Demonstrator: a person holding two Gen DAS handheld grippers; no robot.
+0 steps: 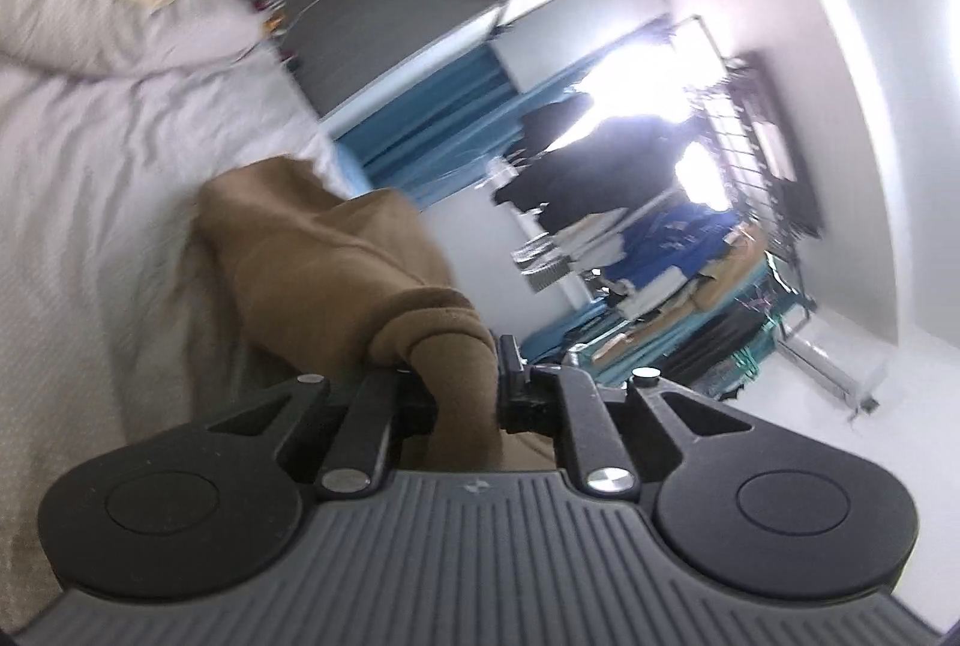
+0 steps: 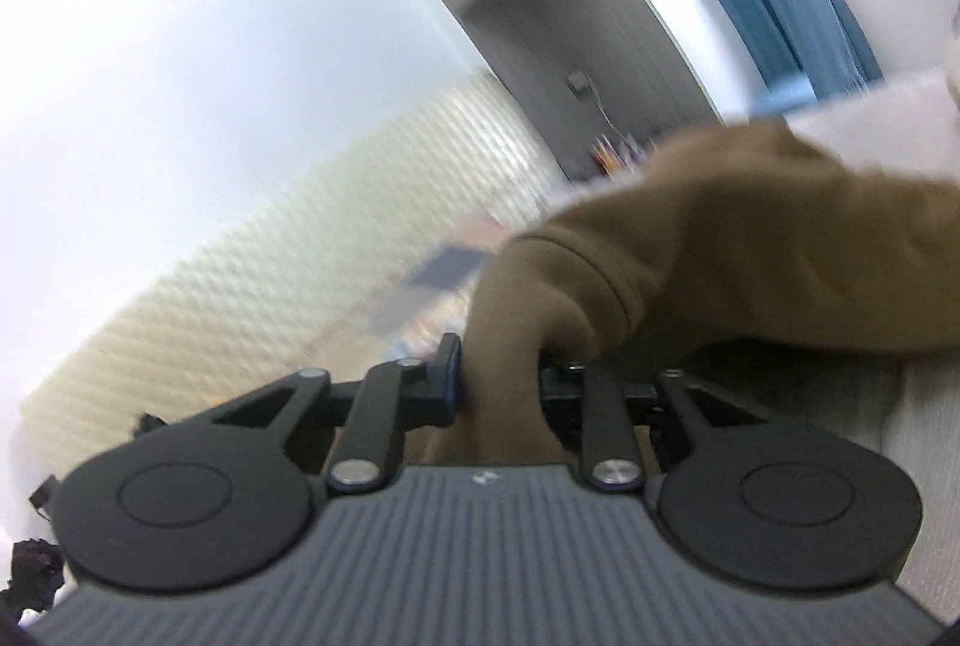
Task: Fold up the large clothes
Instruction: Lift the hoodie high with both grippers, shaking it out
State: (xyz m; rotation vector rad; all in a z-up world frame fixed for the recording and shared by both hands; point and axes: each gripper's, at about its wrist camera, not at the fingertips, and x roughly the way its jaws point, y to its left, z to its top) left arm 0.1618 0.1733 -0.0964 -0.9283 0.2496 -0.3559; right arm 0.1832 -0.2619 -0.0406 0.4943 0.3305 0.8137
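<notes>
Both grippers clamped on the brown garment, lifting it off the bed.
Left hand-held gripper [image 1: 465,382] and right hand-held gripper [image 2: 501,376] each pinch the brown garment [image 1: 324,256], centre frame; raise evenly, keeping the bed [image 1: 90,202] clear beneath.

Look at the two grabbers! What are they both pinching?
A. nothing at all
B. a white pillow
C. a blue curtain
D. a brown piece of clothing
D: the left gripper and the right gripper each have a bunch of the brown garment squeezed between their fingers, above the pale bed.
</notes>
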